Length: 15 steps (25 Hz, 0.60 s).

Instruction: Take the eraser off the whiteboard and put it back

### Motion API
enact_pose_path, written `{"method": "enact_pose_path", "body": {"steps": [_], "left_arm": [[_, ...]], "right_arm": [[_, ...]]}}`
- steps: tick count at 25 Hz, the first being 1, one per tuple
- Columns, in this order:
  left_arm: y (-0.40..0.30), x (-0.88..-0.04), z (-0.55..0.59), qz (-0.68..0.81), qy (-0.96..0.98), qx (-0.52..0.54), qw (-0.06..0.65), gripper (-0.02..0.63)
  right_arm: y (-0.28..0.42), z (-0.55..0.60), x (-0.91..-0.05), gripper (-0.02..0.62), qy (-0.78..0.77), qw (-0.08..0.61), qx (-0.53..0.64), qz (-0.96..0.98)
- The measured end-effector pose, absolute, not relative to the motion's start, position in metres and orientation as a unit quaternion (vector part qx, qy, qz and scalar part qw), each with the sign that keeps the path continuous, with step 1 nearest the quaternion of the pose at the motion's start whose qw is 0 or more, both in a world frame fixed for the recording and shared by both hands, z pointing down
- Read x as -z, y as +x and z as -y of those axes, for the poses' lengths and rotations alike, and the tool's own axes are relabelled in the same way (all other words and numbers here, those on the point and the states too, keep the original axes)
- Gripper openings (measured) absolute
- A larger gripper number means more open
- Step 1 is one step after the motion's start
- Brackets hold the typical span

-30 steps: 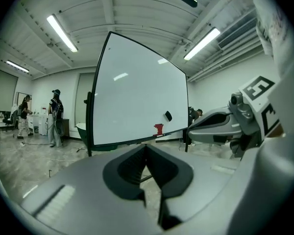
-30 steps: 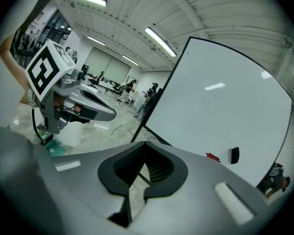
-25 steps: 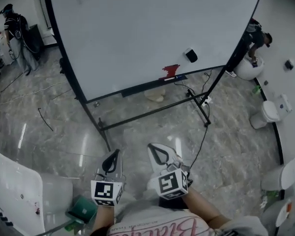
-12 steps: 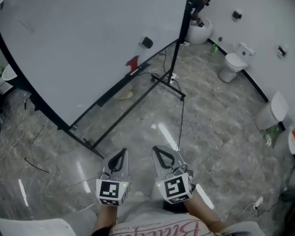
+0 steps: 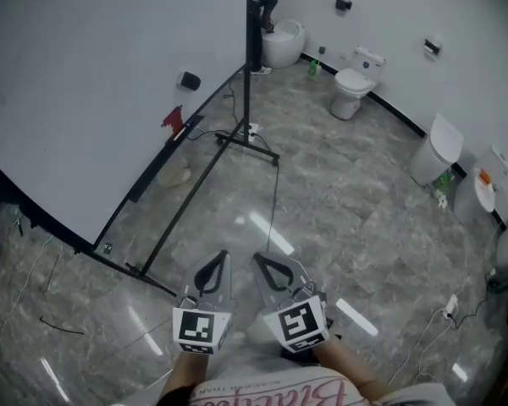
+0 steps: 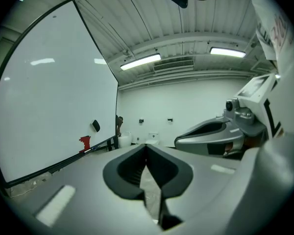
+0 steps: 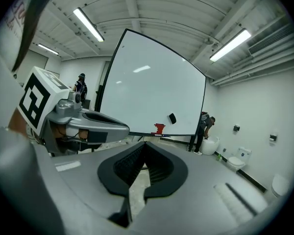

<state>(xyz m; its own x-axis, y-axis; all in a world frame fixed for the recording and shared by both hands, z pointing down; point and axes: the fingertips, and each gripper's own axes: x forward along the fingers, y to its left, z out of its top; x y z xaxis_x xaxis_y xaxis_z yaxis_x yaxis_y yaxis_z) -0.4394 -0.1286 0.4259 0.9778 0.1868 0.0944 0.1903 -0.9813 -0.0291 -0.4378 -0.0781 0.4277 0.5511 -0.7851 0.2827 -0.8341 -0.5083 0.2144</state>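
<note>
One large whiteboard [image 5: 93, 83] is standing at the left, carrying the dark eraser [image 5: 188, 80] near its lower right corner. The left gripper [image 5: 221, 259] and right gripper [image 5: 260, 259] are hanging side by side, jaws pressed together on nothing. The eraser is sitting well ahead and leftward of both, so the left one is looking marginally nearer.

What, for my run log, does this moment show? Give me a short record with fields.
eraser: black, stuck on the whiteboard, close to a red patch
left gripper: jaws together, nothing between them, well short of the board
right gripper: jaws together, nothing between them, beside the left one
task state: eraser not yet taken off
</note>
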Motion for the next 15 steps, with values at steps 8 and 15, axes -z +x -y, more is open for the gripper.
{"method": "enact_pose_path", "body": {"steps": [8, 15], "left_arm": [[-0.432, -0.419, 0.124, 0.1, -0.994, 0.043, 0.029, 0.0], [-0.424, -0.416, 0.132, 0.087, -0.995, 0.04, 0.028, 0.0]], "right_arm": [[-0.425, 0.086, -0.422, 0.0, 0.865, 0.146, -0.07, 0.475], [-0.414, 0.09, -0.424, 0.0, 0.857, 0.162, -0.069, 0.485]]}}
